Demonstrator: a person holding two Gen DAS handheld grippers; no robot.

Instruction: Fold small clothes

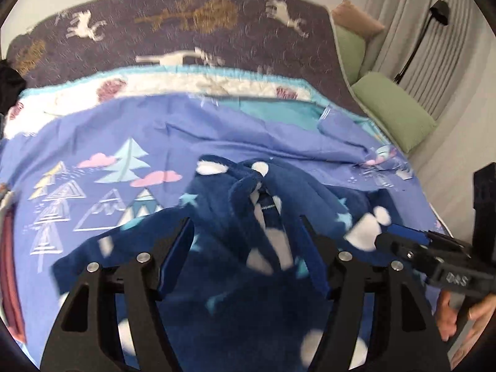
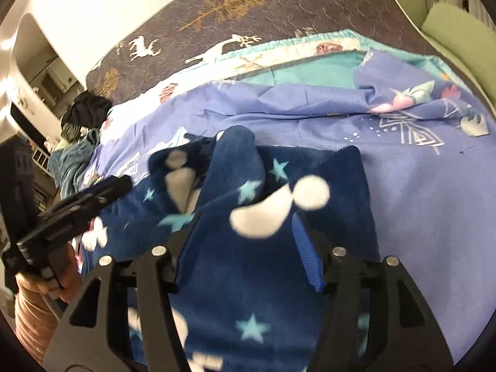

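A small dark blue fleece garment with white shapes and pale blue stars lies crumpled on a lilac sheet. My left gripper hangs over its middle, jaws wide apart, the fabric below and between them with no pad pressing on it. In the right wrist view the same garment fills the gap of my right gripper, whose jaws also stand apart. Each gripper shows in the other's view: the right gripper at the garment's right edge, the left gripper at its left edge.
The lilac sheet with tree and mountain prints lies over a white and teal blanket and a dark deer-pattern bedspread. Green cushions sit at the right. A pile of dark and teal clothes lies at the left.
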